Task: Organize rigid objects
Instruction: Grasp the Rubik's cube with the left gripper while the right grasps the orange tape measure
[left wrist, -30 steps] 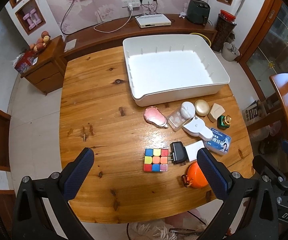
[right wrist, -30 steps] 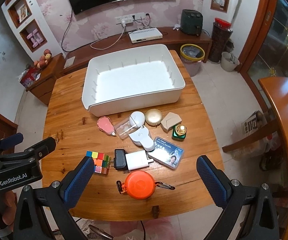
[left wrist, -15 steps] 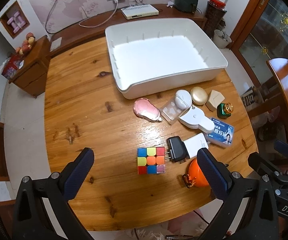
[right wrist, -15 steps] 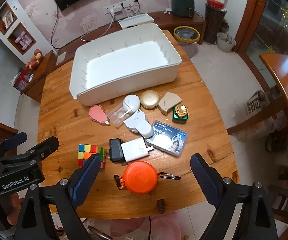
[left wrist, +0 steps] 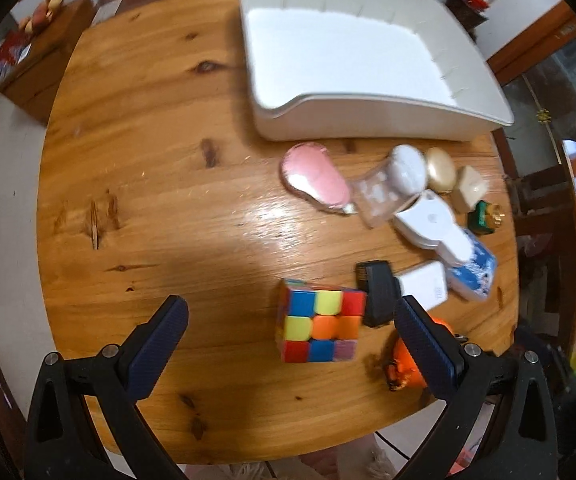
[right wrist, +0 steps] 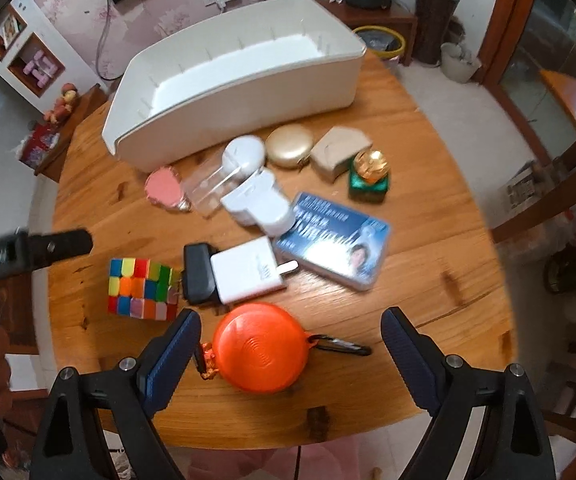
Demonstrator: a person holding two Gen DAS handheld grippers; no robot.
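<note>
Both tongs hang spread wide and empty. Right gripper sits right over the round orange plastic case (carabiner pointing right), while the left gripper frames the multicoloured puzzle cube, so each is nearest its own.

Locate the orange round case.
In the right wrist view the orange round case lies at the table's near edge, between the open right claw's fingers, below the white charger.

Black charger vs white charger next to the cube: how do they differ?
The black charger is dark and rounded; the white charger is pale and boxier, and looks larger. The black one touches the cube; the white one lies beyond it, prongs toward the blue card. Both lie flat on the table, side by side.
</note>
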